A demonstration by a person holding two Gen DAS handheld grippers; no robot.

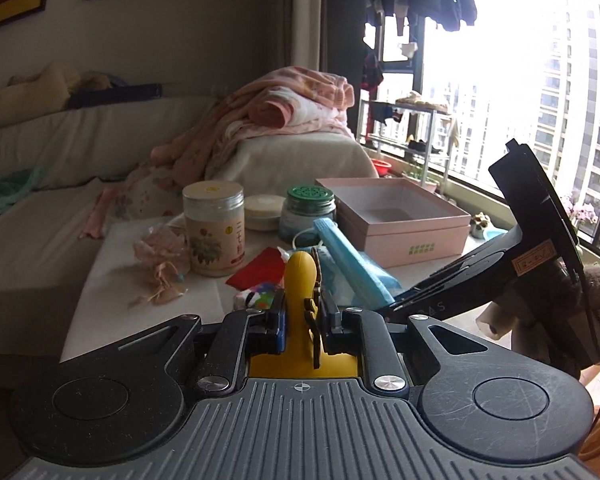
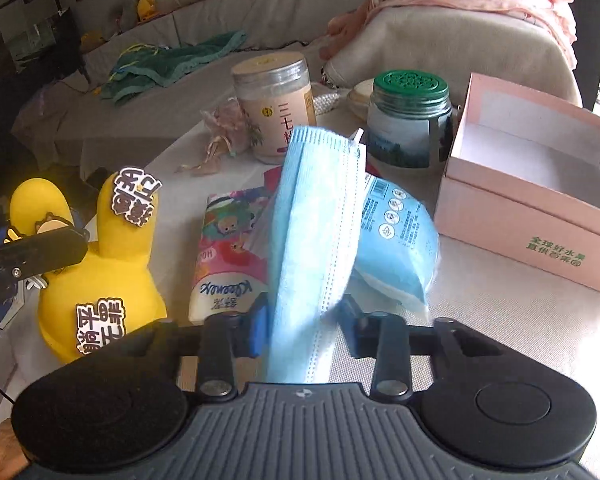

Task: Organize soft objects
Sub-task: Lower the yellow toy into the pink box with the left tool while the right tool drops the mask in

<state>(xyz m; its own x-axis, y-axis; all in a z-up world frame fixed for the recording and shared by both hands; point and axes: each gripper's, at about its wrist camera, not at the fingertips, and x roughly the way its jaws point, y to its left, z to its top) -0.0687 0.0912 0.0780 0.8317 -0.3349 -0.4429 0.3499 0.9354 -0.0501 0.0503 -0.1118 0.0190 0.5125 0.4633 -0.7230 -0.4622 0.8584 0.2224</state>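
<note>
The right tool is closed on a blue face mask, whose long axis runs straight out along the fingers. The open pink box lies ahead and to the right on the table — nearer this hand, so the carry likely swings rightward. The left tool grips a yellow rabbit toy — by one ear, it seems — well left of the box.
</note>
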